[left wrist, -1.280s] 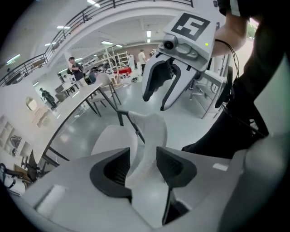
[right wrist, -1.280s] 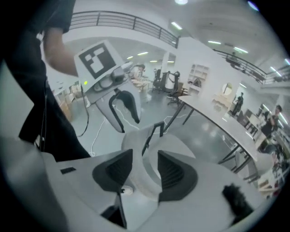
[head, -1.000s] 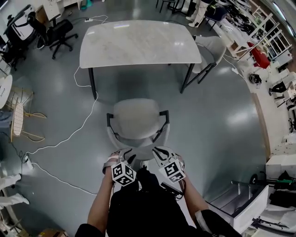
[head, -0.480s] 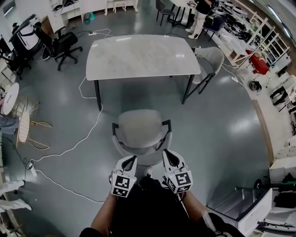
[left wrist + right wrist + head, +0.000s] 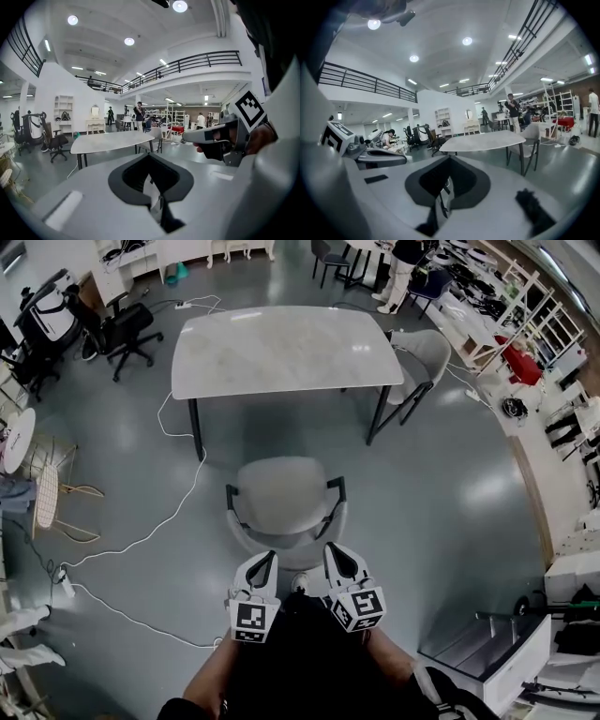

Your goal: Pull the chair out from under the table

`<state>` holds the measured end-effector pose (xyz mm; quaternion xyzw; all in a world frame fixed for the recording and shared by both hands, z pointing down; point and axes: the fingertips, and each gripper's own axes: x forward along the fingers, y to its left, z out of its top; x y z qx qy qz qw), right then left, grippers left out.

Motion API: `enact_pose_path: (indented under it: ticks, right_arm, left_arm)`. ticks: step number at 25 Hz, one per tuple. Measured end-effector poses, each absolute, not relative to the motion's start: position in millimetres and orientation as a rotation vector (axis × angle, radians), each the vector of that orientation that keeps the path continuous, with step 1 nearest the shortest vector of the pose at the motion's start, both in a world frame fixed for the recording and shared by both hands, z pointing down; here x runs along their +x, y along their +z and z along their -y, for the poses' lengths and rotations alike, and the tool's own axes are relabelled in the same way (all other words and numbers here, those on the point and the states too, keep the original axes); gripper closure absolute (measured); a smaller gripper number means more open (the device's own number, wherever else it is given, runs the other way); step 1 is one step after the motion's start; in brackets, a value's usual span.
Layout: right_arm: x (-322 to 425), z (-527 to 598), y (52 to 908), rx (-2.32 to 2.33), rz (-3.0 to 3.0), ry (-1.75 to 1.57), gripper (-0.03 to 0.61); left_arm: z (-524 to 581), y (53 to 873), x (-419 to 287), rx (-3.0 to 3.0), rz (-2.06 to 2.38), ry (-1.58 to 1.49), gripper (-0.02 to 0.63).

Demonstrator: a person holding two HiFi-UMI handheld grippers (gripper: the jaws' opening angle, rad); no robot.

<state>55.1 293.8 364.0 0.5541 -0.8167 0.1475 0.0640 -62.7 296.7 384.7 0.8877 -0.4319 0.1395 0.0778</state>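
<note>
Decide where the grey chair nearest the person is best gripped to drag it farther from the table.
Grip the curved top rim of the backrest, coming from above on the person's side: the chair faces the table, so its back is nearest. The left gripper and right gripper, both shut and empty, would likely need opening first.

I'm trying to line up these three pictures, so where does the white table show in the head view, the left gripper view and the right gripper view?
Head view: white table, top centre.
Left gripper view: white table, left of centre.
Right gripper view: white table, right of centre.
Shared landmark: the grey side chair at the table's end.
</note>
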Motion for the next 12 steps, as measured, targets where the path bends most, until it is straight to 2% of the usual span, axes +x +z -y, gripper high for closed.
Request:
enact_pose_path:
  ticks: [12]
  right_arm:
    - [56, -277, 356, 1.718, 2.469, 0.404, 0.563]
  left_arm:
    - [-284, 369, -65, 2.69, 1.312, 0.36, 0.606]
